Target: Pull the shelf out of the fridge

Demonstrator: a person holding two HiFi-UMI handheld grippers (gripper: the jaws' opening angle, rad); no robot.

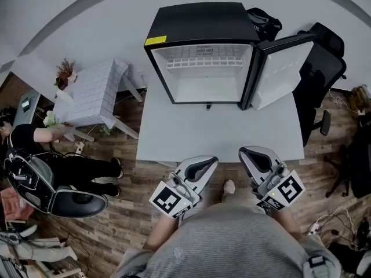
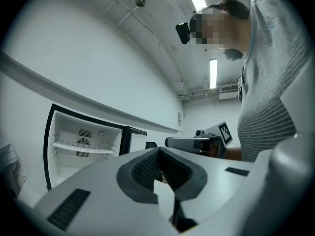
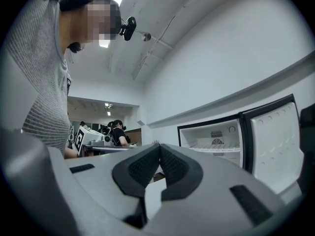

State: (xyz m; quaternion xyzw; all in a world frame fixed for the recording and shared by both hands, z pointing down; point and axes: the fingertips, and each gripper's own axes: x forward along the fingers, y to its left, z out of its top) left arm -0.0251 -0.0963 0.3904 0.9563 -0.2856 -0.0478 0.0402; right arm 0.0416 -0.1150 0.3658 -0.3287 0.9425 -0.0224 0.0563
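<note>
A black mini fridge (image 1: 200, 25) stands at the far end of the white table (image 1: 174, 132), its door (image 1: 284, 74) swung open to the right. A white wire shelf (image 1: 204, 61) sits across the upper part of the fridge's white inside. The shelf also shows in the left gripper view (image 2: 83, 149) and the right gripper view (image 3: 216, 147). Both grippers hover at the table's near edge, well short of the fridge. The left gripper (image 1: 211, 160) is shut with nothing in it, its pads meeting (image 2: 158, 154). The right gripper (image 1: 246, 151) is shut and empty too (image 3: 160, 149).
A black office chair (image 1: 324, 62) stands right of the open door and a dark bag (image 1: 264, 22) lies behind the fridge. At the left are a small white tiled stand (image 1: 93, 94) with a plant and a seated person (image 1: 40, 155). The floor is wood.
</note>
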